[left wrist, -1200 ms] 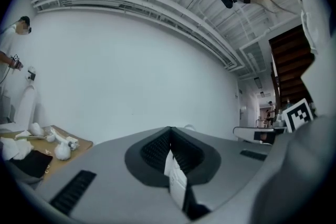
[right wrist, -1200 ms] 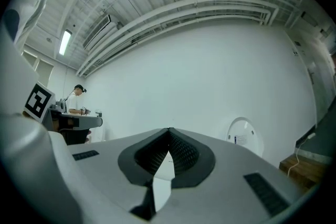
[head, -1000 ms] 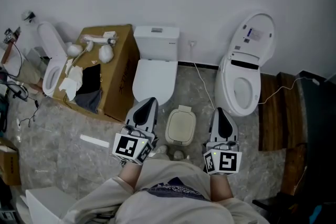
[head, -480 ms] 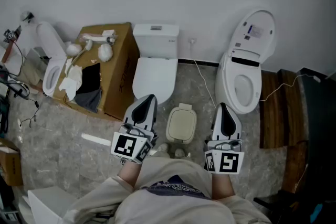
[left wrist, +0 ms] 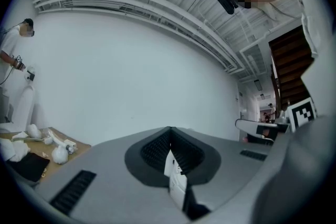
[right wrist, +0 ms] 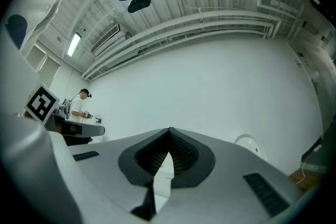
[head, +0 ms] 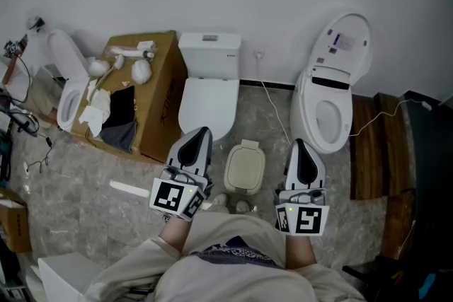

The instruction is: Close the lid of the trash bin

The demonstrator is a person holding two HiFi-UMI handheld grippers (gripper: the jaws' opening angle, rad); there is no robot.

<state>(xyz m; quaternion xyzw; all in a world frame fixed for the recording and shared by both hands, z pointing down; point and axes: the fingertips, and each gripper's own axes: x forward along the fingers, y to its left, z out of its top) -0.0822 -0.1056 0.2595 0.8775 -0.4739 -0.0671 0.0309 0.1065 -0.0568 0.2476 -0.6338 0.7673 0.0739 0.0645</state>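
A small beige trash bin (head: 245,167) stands on the stone floor in the head view, its lid lying flat on top. My left gripper (head: 199,134) hovers just left of the bin and my right gripper (head: 300,146) just right of it, both apart from it and pointing toward the wall. In the left gripper view the left gripper (left wrist: 169,136) has its jaws pressed together with nothing between them. The right gripper (right wrist: 169,136) is likewise shut and empty in its own view. Neither gripper view shows the bin.
A white toilet (head: 209,92) stands behind the bin, and another with its seat lid raised (head: 329,102) at the right. An open cardboard box (head: 141,99) with cloths and a third toilet (head: 67,85) are at the left. Wooden boards (head: 371,152) lie at the right; a cable (head: 276,117) crosses the floor.
The right gripper has shifted and tilted slightly. The left gripper and the bin stand as before.
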